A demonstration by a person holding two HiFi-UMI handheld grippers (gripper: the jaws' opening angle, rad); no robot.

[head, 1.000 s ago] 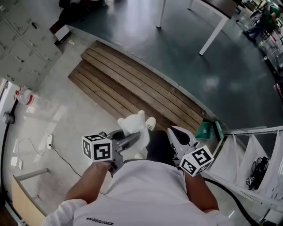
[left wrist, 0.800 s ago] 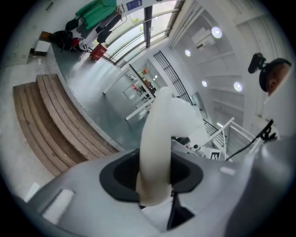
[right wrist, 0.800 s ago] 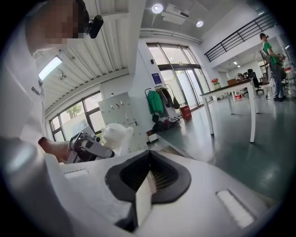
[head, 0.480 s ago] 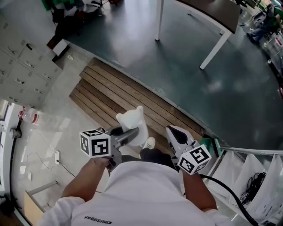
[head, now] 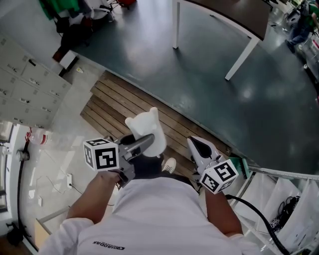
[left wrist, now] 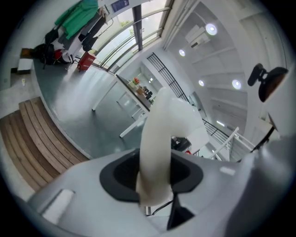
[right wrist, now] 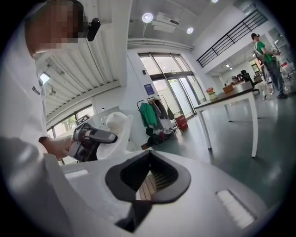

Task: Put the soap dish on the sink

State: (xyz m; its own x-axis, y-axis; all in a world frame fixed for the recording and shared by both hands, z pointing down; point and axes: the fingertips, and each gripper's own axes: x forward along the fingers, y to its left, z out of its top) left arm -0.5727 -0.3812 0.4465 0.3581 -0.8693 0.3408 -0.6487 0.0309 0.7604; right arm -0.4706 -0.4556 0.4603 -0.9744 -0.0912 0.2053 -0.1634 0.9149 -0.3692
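The left gripper (head: 145,143) fingers grasped the white soap dish (head: 146,127), held above the floor (head: 209,74). The right gripper (head: 195,146) fingers were clenched, empty.

The soap dish (head: 147,128) is plain white; the left gripper (head: 148,142) and right gripper (head: 195,145) are light grey with black pads (right wrist: 125,178) and black-and-white square markers. Brown wooden slats (head: 114,104) meet a dark grey-green floor (head: 199,74); the shirt (head: 159,214) is white, a garment (left wrist: 78,21) green

There are two claws, a left claw (head: 145,141) and a right claw (head: 193,144), one soap dish (head: 146,127), one table (head: 239,12).
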